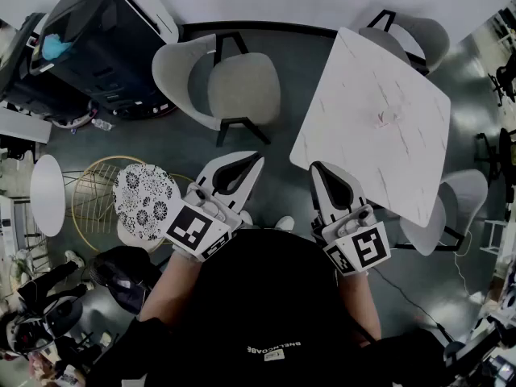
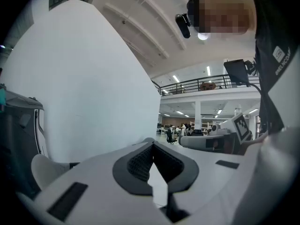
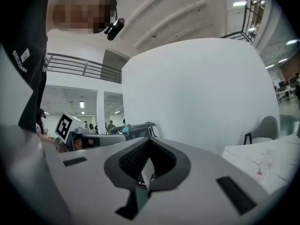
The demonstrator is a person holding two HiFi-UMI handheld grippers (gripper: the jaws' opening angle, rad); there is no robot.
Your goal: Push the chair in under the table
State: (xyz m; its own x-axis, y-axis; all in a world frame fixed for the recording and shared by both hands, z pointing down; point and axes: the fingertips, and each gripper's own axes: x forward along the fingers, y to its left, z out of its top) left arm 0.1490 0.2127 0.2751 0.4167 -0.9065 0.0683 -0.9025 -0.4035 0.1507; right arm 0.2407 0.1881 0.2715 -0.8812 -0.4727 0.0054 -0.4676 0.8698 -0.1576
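A grey shell chair (image 1: 218, 83) with black legs stands pulled away from the white marble table (image 1: 355, 87), off its left corner, seat facing the table. In the left gripper view a pale chair back (image 2: 44, 170) shows at lower left. My left gripper (image 1: 256, 157) (image 2: 151, 142) is held level in front of me, shut and empty, well short of the chair. My right gripper (image 1: 316, 167) (image 3: 149, 138) is beside it, close to the table's near corner, jaws together with nothing between them. The table edge (image 3: 267, 165) shows at the right of the right gripper view.
A second chair (image 1: 419, 35) is tucked in at the table's far side and a third (image 1: 455, 204) at its right. A small pink thing (image 1: 389, 119) lies on the table. A dark machine (image 1: 97, 43) stands at upper left. A gold wire stool with patterned cushion (image 1: 145, 200) is at my left.
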